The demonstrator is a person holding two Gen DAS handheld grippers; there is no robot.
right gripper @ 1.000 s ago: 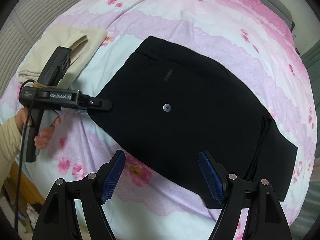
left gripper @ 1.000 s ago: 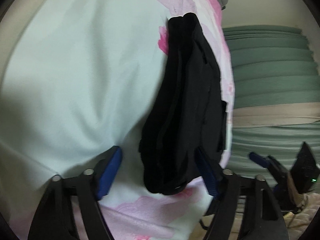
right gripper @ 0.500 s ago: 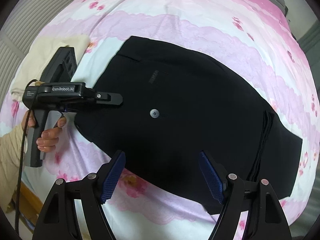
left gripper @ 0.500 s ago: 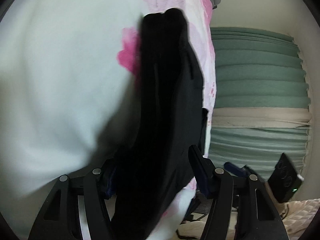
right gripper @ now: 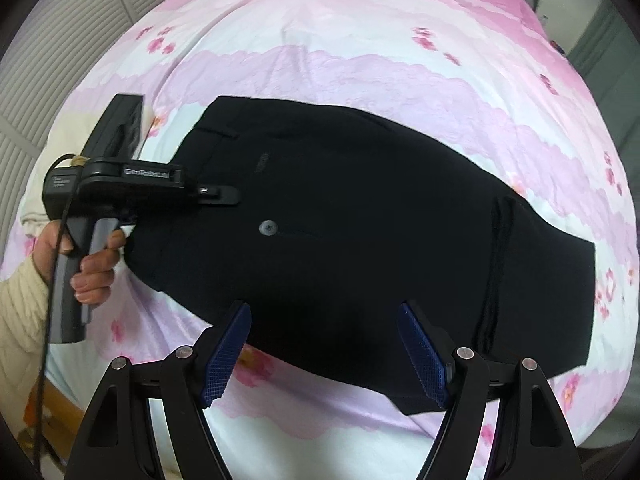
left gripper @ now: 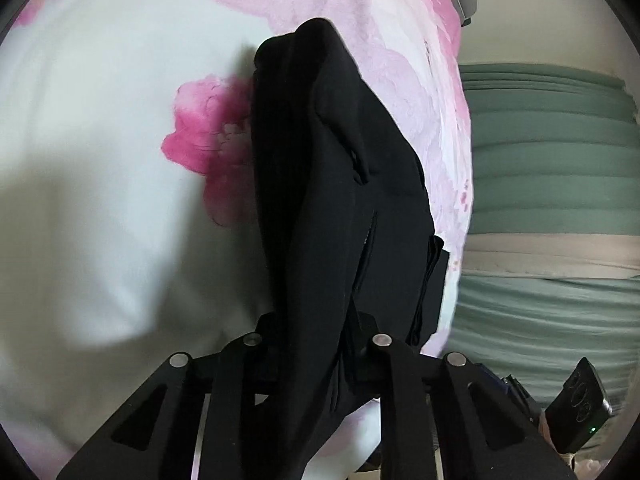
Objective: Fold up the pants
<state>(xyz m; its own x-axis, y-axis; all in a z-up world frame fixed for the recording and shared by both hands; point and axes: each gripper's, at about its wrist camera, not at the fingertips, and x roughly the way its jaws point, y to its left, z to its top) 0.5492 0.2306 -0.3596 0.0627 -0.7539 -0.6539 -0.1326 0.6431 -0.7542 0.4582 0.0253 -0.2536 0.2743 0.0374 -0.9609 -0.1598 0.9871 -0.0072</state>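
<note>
1. Two views show this moment. In the left wrist view, the left gripper (left gripper: 316,344) sits at the bottom middle of the frame. Its jaws are clenched on the edge of the black pants (left gripper: 340,208). The cloth runs from between the jaws up to the top middle, bunched in thick layers. The bed (left gripper: 100,120) with its pale sheet and a pink flower fills the left side. Green bedding (left gripper: 548,140) is stacked on the right. The other tool peeks in at the bottom right corner.

2. In the right wrist view, the right gripper (right gripper: 324,356) is at the bottom middle. Its blue pads (right gripper: 226,354) stand wide apart, so its jaws are released and hold nothing. They hang just over the near edge of the pants (right gripper: 360,220).

3. The pants lie flat across the middle of the pink flowery bed (right gripper: 360,40). They already look folded into a short, wide shape, with a small grey button (right gripper: 267,227) on top. The person's hand (right gripper: 90,268) holds the left gripper (right gripper: 224,196) at the left of the frame, right at the left end of the pants. A cream cloth (right gripper: 36,200) lies behind it.

4. I think the step in hand is another fold. The left end is pinched. Next, that end should be lifted and carried over to the right end, keeping the layers together.
</note>
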